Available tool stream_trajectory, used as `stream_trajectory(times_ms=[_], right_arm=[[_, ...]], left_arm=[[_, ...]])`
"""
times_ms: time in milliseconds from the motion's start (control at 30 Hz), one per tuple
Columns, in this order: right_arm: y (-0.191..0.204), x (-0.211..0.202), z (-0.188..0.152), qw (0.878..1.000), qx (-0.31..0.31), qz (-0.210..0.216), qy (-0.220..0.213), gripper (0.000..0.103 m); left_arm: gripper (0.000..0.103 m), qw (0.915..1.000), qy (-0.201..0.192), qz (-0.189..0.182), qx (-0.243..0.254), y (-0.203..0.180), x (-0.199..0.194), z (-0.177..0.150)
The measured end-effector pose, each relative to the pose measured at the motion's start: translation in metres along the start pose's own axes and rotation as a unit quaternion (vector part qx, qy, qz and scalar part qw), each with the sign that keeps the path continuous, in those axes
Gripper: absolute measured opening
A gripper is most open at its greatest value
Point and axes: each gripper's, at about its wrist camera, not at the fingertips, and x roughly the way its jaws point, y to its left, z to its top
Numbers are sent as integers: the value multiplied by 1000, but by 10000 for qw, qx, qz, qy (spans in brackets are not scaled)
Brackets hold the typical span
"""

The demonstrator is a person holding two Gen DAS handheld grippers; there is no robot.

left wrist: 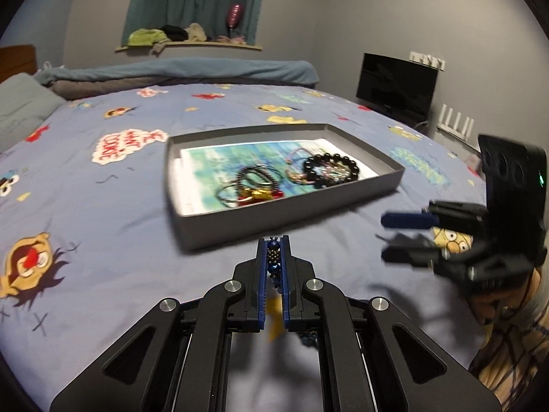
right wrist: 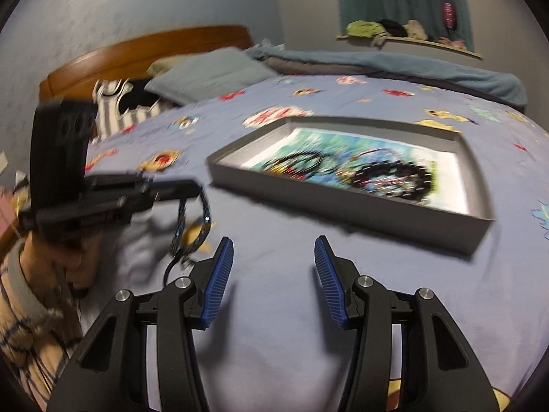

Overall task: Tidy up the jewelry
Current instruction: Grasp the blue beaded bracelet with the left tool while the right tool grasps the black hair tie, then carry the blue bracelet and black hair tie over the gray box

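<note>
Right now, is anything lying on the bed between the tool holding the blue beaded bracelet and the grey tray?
No. In the left wrist view, only bare blue cartoon-print bedsheet lies between the left tool, shut on the blue beaded bracelet, and the shallow grey cardboard tray.

We see left gripper [left wrist: 273, 240] clamped on blue beaded bracelet [left wrist: 273, 257], near grey tray [left wrist: 219, 237]; right gripper [left wrist: 394, 238] parted, empty, at right.
</note>
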Motion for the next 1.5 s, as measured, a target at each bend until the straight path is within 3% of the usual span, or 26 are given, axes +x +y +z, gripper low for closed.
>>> stream_trajectory(times_ms=[300,367,500,567,733,1067,1500], right_arm=[[34,16,-7,9971,-598,280,376,46],[40,22,-9,9958,-731,251,482,38],[45,34,-11,9929,-924,153,729,11],[48,36,-12,9916,-1012,168,793,4],[49,30,-12,9925,-1031,162,629,3],[22,-5,16,9980,-559,-27,-276,3],[-17,-30,37,9965,-4,-299,-786,3]], left_arm=[[8,9999,-33,143,-67,14,-9,-4],[8,9998,-49,159,-82,15,-11,-4],[8,9997,-107,176,-114,18,-14,-3],[8,9997,-149,170,-130,18,-16,-2],[8,9994,-258,188,-133,17,-19,1],[8,9978,-651,53,-95,8,-25,20],[8,9937,-1105,-147,-109,-4,-19,52]])
